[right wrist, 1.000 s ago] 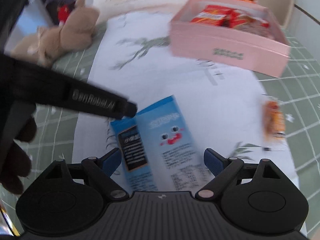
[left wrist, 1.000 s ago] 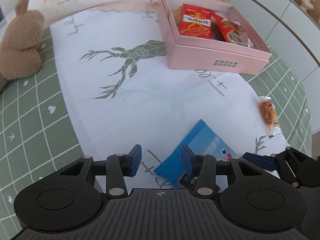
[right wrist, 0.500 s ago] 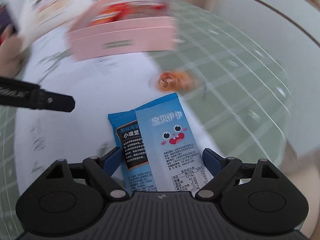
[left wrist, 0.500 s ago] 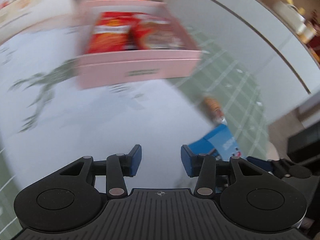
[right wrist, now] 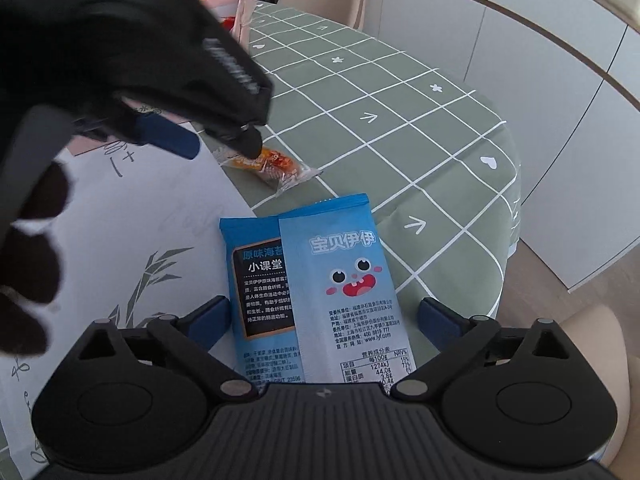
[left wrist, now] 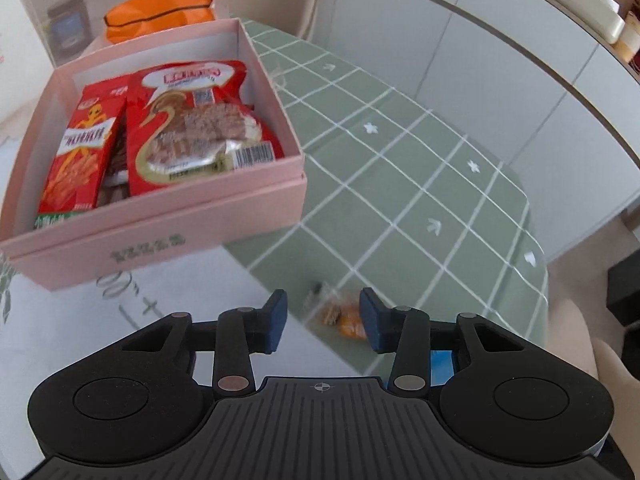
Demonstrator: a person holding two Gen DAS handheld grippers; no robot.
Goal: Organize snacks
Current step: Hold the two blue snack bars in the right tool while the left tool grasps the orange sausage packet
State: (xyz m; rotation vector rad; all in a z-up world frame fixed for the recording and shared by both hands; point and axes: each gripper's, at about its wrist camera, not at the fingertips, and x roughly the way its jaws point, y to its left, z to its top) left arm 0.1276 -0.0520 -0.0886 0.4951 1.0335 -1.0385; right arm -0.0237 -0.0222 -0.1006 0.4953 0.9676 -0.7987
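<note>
A small clear-wrapped orange snack (left wrist: 340, 314) lies on the table between the fingers of my open left gripper (left wrist: 322, 320); it also shows in the right wrist view (right wrist: 272, 164), just under the left gripper (right wrist: 212, 136). A blue snack packet (right wrist: 320, 292) lies flat between the open fingers of my right gripper (right wrist: 324, 316), not squeezed. The pink box (left wrist: 168, 236) holds red snack bags (left wrist: 188, 128) and stands to the upper left.
An orange bag (left wrist: 160, 12) sits behind the pink box. A white paper with green drawings (right wrist: 132, 240) covers the green checked tablecloth (left wrist: 400, 184). The table edge drops off to the right (right wrist: 508, 216), with white cabinets (left wrist: 520, 80) beyond.
My left gripper has swung right from the blue packet to straddle the orange snack. My right gripper has stayed over the blue packet and turned right. Both stay open.
</note>
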